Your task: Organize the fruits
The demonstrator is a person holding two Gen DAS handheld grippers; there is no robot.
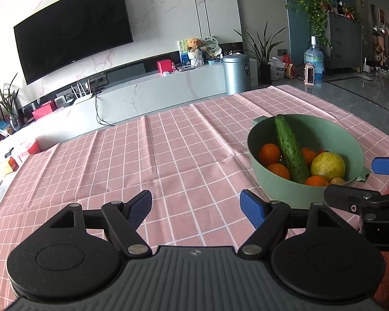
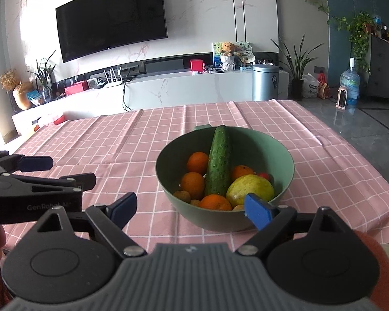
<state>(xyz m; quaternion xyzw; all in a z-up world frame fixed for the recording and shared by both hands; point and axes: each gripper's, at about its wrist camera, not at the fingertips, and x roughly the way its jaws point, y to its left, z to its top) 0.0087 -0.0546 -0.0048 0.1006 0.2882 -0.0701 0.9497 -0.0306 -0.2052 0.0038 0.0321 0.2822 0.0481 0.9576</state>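
Observation:
A green bowl (image 2: 285,178) stands on the pink checked tablecloth (image 2: 116,150). It holds a cucumber (image 2: 219,165), several oranges (image 2: 197,162), a yellow-green citrus (image 2: 250,190), small brown fruits (image 2: 182,196) and a bit of red. The bowl also shows in the left wrist view (image 1: 272,189), with the cucumber (image 1: 290,150) and the citrus (image 1: 327,166). My right gripper (image 2: 192,210) is open and empty, just before the bowl's near side. My left gripper (image 1: 195,207) is open and empty over bare cloth, left of the bowl.
The table's right edge (image 2: 363,181) drops to a grey floor. Beyond the far edge are a white TV cabinet (image 2: 168,88), a TV (image 2: 111,18), a metal bin (image 2: 265,81) and potted plants (image 2: 297,59).

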